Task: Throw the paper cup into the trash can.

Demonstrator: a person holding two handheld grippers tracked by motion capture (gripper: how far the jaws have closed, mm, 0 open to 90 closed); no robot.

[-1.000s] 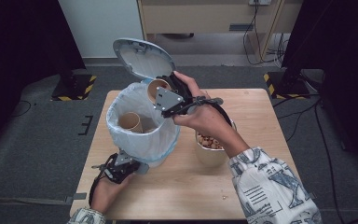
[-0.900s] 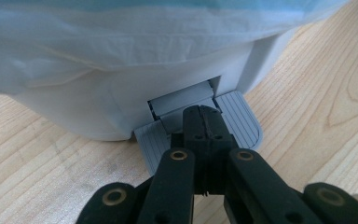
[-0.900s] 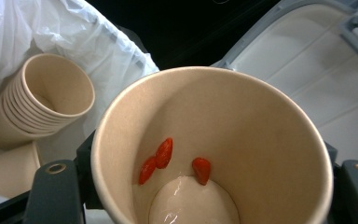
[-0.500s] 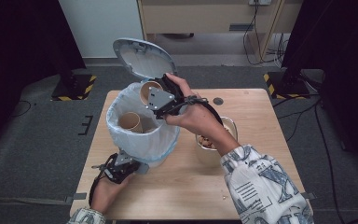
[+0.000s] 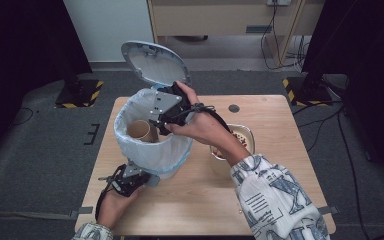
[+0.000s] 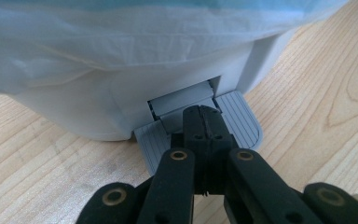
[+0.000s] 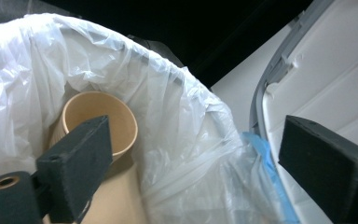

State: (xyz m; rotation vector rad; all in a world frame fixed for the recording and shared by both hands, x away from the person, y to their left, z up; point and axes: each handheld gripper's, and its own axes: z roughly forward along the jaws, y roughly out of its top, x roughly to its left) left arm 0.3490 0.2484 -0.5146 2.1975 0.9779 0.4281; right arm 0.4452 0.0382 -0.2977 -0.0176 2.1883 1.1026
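A pale pedal bin (image 5: 155,157) lined with a white bag (image 7: 177,116) stands on the wooden table (image 5: 280,165) with its lid (image 5: 152,62) raised. My left gripper (image 6: 204,114) is shut, its tips resting on the grey pedal (image 6: 244,123) at the bin's foot; the high view shows it (image 5: 141,179) at the bin's near side. My right gripper (image 5: 159,124) hangs over the bin's mouth. Its jaws have just been opening and now stand wide (image 7: 191,149), with nothing gripped. A brown paper cup (image 7: 100,123) lies inside the bag (image 5: 141,131), and another brown surface (image 7: 121,200) shows just beneath the jaws.
A bowl (image 5: 250,134) holding brownish food stands on the table to the right of the bin, partly behind my right forearm. A small dark round spot (image 5: 234,108) marks the table's far side. Black stands with hazard-striped feet (image 5: 77,95) flank the table on the floor.
My right gripper moved left and down over the bin's mouth. The paper cup it held has left its jaws, which have opened. The left gripper stayed on the pedal.
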